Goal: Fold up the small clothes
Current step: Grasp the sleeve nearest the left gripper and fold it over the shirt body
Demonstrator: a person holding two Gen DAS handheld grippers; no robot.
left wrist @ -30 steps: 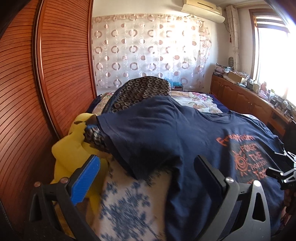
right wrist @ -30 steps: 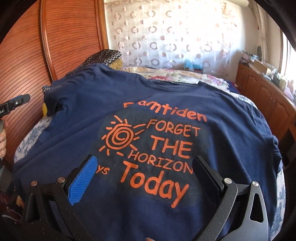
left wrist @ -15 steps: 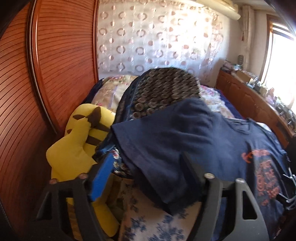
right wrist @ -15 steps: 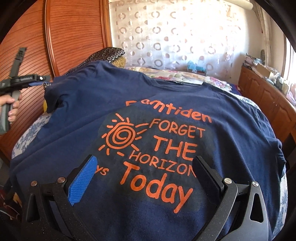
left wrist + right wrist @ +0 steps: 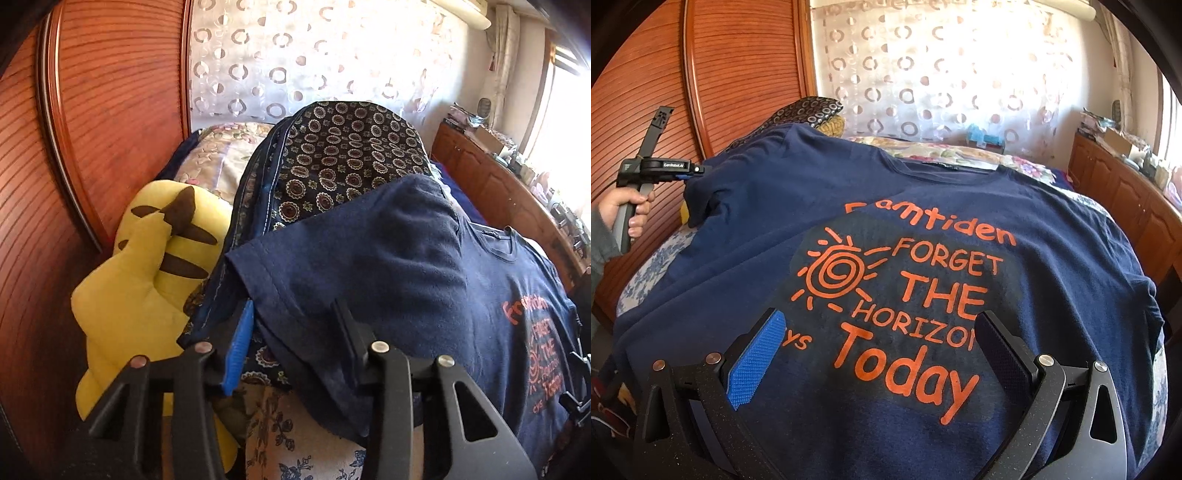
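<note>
A navy T-shirt (image 5: 923, 229) with orange print lies spread face up on the bed. Its left sleeve (image 5: 332, 280) drapes over a patterned cushion (image 5: 343, 155). My left gripper (image 5: 295, 314) is at the sleeve's hem with its jaws narrowed around the cloth, still apart. In the right wrist view the left gripper (image 5: 690, 170) sits at the sleeve's edge, held by a hand. My right gripper (image 5: 875, 332) is open and hovers just above the shirt's lower front, over the word "Today".
A yellow plush toy (image 5: 147, 266) lies left of the cushion against the wooden wardrobe door (image 5: 92, 129). A wooden cabinet (image 5: 1126, 199) with clutter runs along the right. The floral bedsheet (image 5: 280, 435) shows under the shirt. A patterned curtain (image 5: 923, 74) hangs behind.
My left gripper has moved up and forward to the sleeve's hem and its jaws have narrowed around the cloth. The right gripper has stayed over the print.
</note>
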